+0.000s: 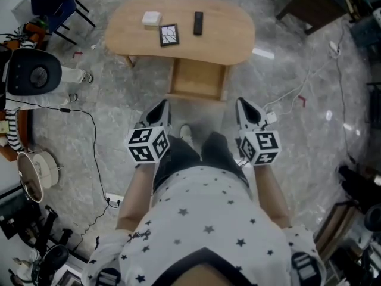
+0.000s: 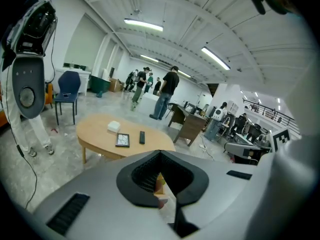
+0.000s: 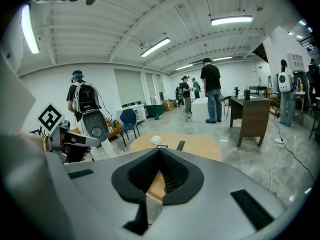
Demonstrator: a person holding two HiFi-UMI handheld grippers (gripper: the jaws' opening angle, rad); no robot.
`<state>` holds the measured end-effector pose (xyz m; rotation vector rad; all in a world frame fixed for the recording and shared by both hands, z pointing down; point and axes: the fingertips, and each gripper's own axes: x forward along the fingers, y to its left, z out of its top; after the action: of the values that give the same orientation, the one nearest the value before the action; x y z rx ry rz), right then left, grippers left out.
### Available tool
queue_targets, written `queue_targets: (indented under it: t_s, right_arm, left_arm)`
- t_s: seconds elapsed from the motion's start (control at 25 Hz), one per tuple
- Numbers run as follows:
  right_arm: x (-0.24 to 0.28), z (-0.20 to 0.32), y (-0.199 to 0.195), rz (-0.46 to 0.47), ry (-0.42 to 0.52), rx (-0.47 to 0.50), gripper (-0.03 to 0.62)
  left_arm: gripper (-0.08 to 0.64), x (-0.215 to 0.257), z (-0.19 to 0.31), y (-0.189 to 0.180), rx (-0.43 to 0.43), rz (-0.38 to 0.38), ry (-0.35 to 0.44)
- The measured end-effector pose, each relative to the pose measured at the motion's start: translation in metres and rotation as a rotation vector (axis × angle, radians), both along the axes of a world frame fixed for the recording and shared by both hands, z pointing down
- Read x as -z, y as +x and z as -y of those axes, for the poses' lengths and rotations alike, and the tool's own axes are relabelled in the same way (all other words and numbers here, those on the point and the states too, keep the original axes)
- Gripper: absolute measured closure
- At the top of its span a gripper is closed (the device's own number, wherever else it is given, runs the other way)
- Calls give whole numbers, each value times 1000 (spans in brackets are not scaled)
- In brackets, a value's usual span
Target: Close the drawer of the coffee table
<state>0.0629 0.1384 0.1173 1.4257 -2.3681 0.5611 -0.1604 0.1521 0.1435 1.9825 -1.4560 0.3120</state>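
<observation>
A large workshop hall with strip lights on a white ceiling and a grey marbled floor (image 1: 119,109). People (image 3: 212,90) stand well back, near a dark desk (image 3: 251,115). The coffee table (image 1: 229,37) is low, with a pale wood, rounded tabletop. A white box (image 1: 151,18), a black-framed tile (image 1: 169,34) and a dark remote (image 1: 198,23) lie on it, apart from one another.

Bare floor lies between the person and the table's near edge. A black cable (image 1: 92,127) trails at the left and a white cable (image 1: 294,91) at the right, both off to the sides. A blue chair (image 1: 56,2) stands beyond the table's left end.

The drawer (image 1: 198,79) juts out from under the near edge toward the person, pulled open. It is the same light wood, with its inside showing.

The left gripper (image 1: 161,106) and the right gripper (image 1: 243,105) hang just short of the drawer front — one toward each corner, not touching it. Each has its fingers pressed together with nothing between them.
</observation>
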Motion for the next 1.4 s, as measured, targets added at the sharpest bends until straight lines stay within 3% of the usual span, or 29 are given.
queue_targets:
  t_s: [0.72, 1.4]
  right_arm:
    - [-55, -2, 1, -37, -90, -155, 584]
    - [-174, -8, 22, -62, -242, -213, 584]
  left_arm:
    - [554, -64, 29, -31, -143, 31, -104]
    - [552, -189, 46, -57, -144, 63, -215]
